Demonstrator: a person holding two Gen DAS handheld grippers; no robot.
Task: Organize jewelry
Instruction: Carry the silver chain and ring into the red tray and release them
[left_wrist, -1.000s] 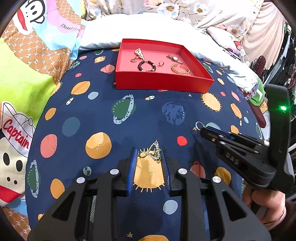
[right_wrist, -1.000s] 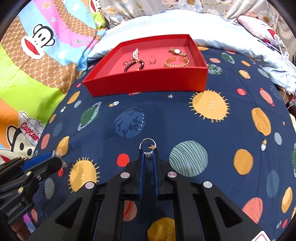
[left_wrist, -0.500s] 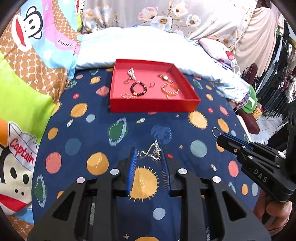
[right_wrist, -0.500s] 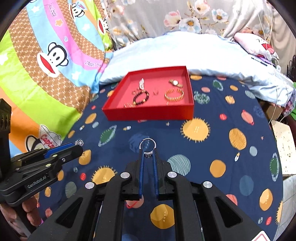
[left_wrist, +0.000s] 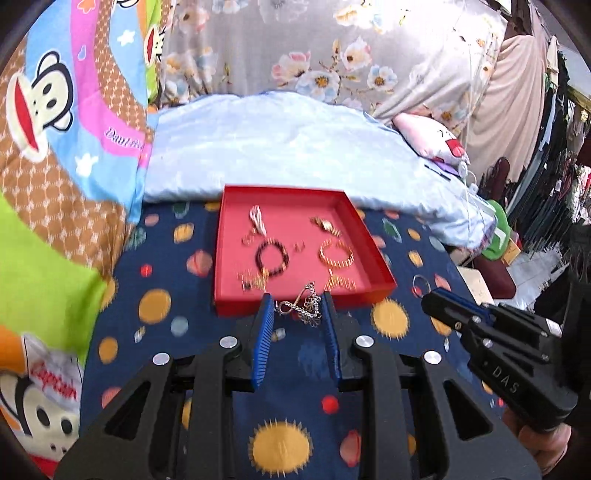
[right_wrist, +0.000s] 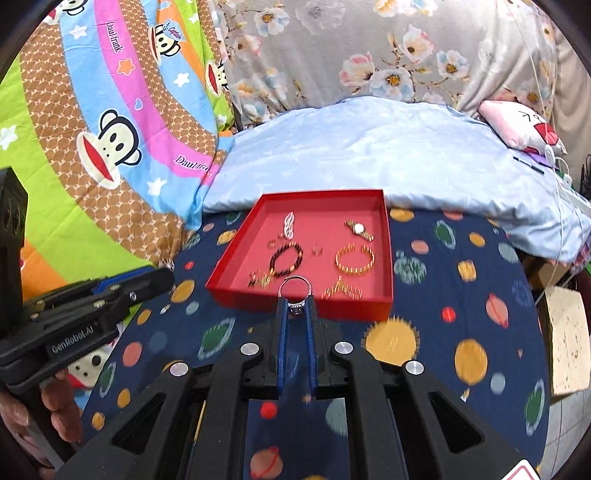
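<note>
A red tray (left_wrist: 236, 306) (right_wrist: 240, 299) sits on the navy planet-print cover and holds a dark bead bracelet (left_wrist: 272, 258), a gold bangle (right_wrist: 354, 258), a small watch (right_wrist: 357, 229) and other gold pieces. My left gripper (left_wrist: 298, 308) is shut on a silver chain bracelet (left_wrist: 304, 304), held in the air just short of the tray's near wall. My right gripper (right_wrist: 295, 301) is shut on a silver ring (right_wrist: 294, 286), also raised before the tray's near wall. The right gripper also shows in the left wrist view (left_wrist: 430, 299), holding the ring (left_wrist: 421, 285).
A pale blue pillow (right_wrist: 369, 155) lies behind the tray. A monkey-print quilt (right_wrist: 92, 140) rises at the left. A pink cushion (right_wrist: 524, 125) lies at the far right. The bed's edge drops off at the right, with a box (right_wrist: 565, 332) on the floor.
Both grippers have lifted off the cover and moved forward toward the red tray, carrying the chain bracelet and the ring. The tray now sits just beyond both sets of fingertips.
</note>
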